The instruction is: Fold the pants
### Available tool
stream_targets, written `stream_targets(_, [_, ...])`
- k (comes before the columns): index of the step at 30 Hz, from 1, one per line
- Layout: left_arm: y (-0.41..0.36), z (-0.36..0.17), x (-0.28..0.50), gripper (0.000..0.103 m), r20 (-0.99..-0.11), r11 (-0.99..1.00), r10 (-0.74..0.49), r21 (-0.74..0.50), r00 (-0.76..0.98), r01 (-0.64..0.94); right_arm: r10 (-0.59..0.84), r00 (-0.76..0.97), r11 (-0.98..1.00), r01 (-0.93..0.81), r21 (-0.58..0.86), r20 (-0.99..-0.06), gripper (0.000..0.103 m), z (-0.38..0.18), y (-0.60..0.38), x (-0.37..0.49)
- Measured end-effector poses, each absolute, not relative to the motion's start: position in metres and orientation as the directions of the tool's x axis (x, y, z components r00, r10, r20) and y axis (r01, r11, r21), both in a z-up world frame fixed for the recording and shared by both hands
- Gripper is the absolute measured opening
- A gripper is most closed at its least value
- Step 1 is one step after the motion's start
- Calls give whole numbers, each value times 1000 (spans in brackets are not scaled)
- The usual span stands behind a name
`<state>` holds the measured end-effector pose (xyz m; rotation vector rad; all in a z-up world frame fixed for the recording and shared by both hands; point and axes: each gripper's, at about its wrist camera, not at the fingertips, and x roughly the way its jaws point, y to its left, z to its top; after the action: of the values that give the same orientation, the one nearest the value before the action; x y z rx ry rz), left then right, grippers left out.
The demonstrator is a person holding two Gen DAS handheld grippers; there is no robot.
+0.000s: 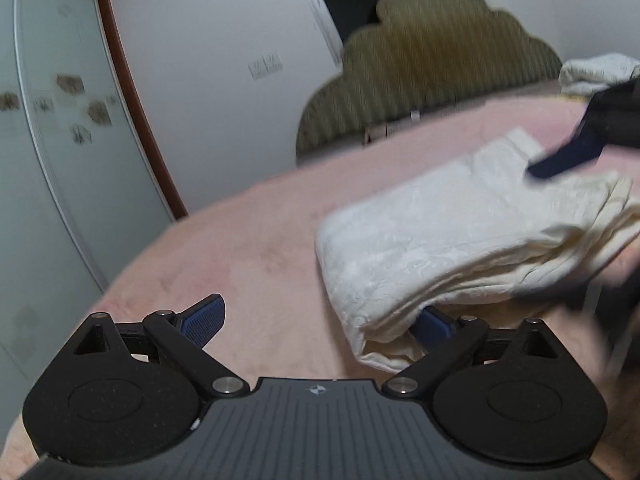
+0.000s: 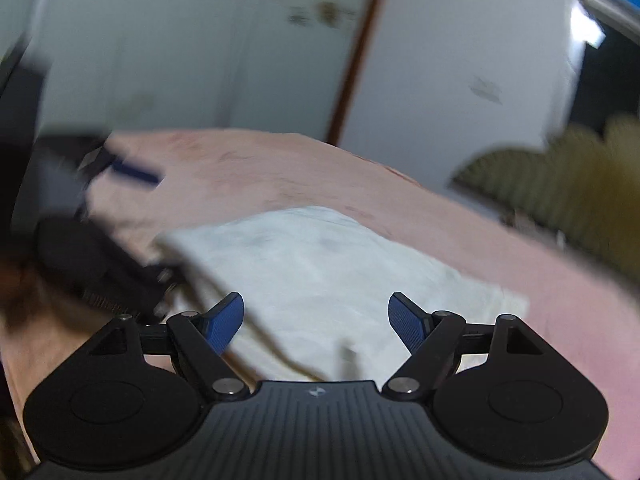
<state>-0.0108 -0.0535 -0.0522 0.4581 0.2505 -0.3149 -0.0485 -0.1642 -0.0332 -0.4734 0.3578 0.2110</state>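
Note:
Cream-white pants (image 1: pixel 472 236) lie folded into a thick stack on the pink bed cover (image 1: pixel 248 248); they also show in the right wrist view (image 2: pixel 320 280). My left gripper (image 1: pixel 320 320) is open at the stack's near left corner, its right finger tucked under the fabric edge, its left finger free over the cover. My right gripper (image 2: pixel 318 320) is open just above the stack's near edge, holding nothing. A right gripper finger (image 1: pixel 560 160) hovers over the stack's far side. The left gripper (image 2: pixel 120 280) shows at the stack's left. Both views are motion-blurred.
An olive scalloped headboard (image 1: pixel 432 68) stands at the bed's far side. A wardrobe with frosted doors (image 1: pixel 48 140) and white walls lie beyond the bed's edge. White bedding (image 1: pixel 596 72) sits at the far right. Pink cover (image 2: pixel 520 248) surrounds the stack.

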Motion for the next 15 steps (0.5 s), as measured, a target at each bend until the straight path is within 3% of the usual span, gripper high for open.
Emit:
stream_targets(4, [-52, -51, -11, 97, -298, 850, -254, 385, 920, 359, 104, 931, 777, -295, -555, -349, 79, -49, -131, -50])
stream_targets(5, [-52, -51, -9, 97, -303, 854, -254, 377, 919, 360, 102, 935, 776, -289, -561, -341, 73, -49, -129, -48])
stream_targets(6, [-51, -51, -8, 98, -310, 855, -257, 368, 915, 365, 94, 935, 777, -284, -562, -342, 65, -50, -128, -45])
stream_targets(7, [-51, -51, -7, 98, -316, 854, -263, 364, 912, 373, 85, 933, 781, -281, -558, -350, 46, -50, -128, -41])
stream_targets(8, [-51, -51, -7, 98, -313, 851, -267, 368, 911, 375, 79, 931, 793, -276, -543, -357, 35, -49, -130, -36])
stream_targets(11, [-56, -52, -7, 97, -298, 843, -262, 391, 918, 368, 98, 922, 804, -295, -517, -374, 32, -46, -136, -31])
stream_targets(15, [-59, -53, 0, 99, -306, 853, -254, 376, 917, 361, 67, 947, 785, -245, -569, -315, 26, -43, -135, -33])
